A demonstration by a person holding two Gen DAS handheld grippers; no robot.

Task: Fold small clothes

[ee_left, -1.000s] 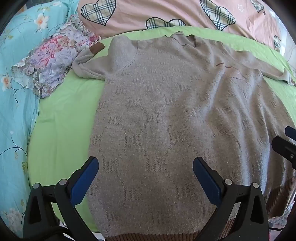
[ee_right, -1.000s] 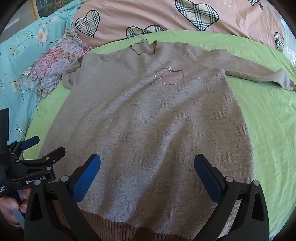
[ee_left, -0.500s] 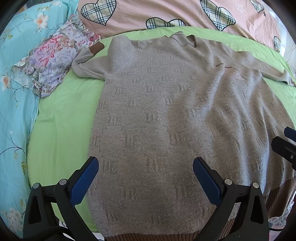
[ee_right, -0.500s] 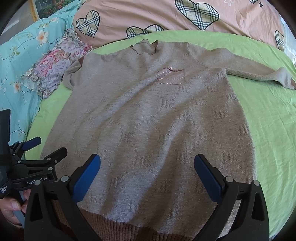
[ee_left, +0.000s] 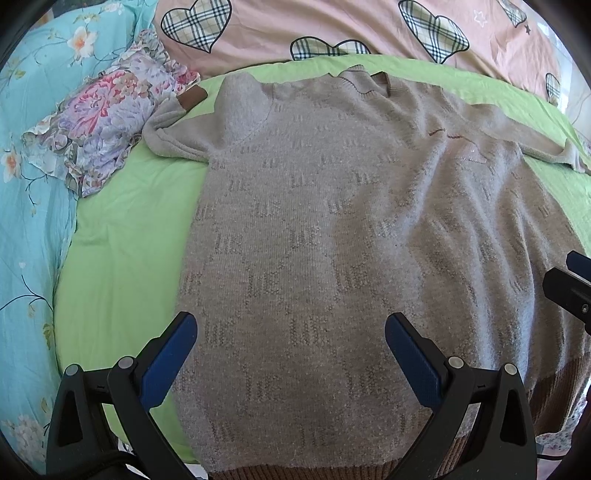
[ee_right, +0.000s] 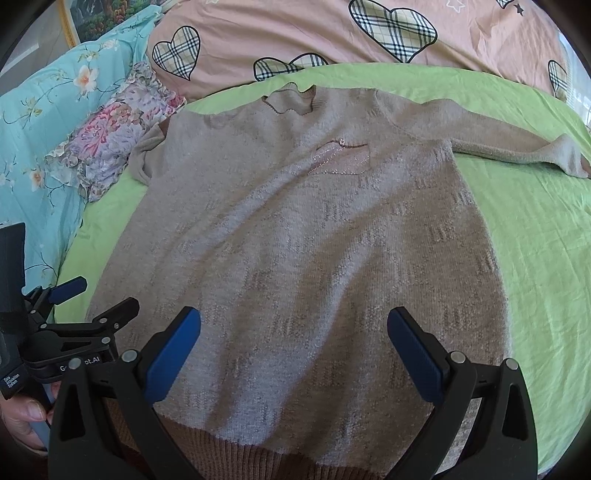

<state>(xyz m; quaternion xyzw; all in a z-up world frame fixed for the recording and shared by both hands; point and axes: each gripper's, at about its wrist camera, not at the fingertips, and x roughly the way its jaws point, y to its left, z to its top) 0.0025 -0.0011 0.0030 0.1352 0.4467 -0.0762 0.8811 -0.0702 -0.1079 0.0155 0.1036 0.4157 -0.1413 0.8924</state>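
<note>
A grey-brown knitted sweater (ee_left: 332,229) (ee_right: 306,240) lies spread flat, front up, on a green sheet (ee_left: 122,236) (ee_right: 535,229). Its collar points away from me and its brown ribbed hem lies nearest. One sleeve (ee_left: 173,122) is bent by the floral cloth, the other sleeve (ee_right: 517,147) stretches out to the right. My left gripper (ee_left: 290,332) hovers open above the lower left part of the sweater, holding nothing. My right gripper (ee_right: 293,328) hovers open above the lower middle, also holding nothing. The left gripper (ee_right: 92,299) shows at the right wrist view's left edge, held by a hand (ee_right: 26,417).
A crumpled floral cloth (ee_left: 99,122) (ee_right: 110,147) lies at the sweater's far left. A pink quilt with plaid hearts (ee_left: 332,33) (ee_right: 332,37) runs along the back. Turquoise flowered bedding (ee_left: 29,221) borders the left side. Bare green sheet lies to the sweater's right (ee_right: 546,295).
The right wrist view has shifted slightly, with the sweater sitting a little lower and further right in it. The left wrist view is nearly unchanged. Both grippers stay open.
</note>
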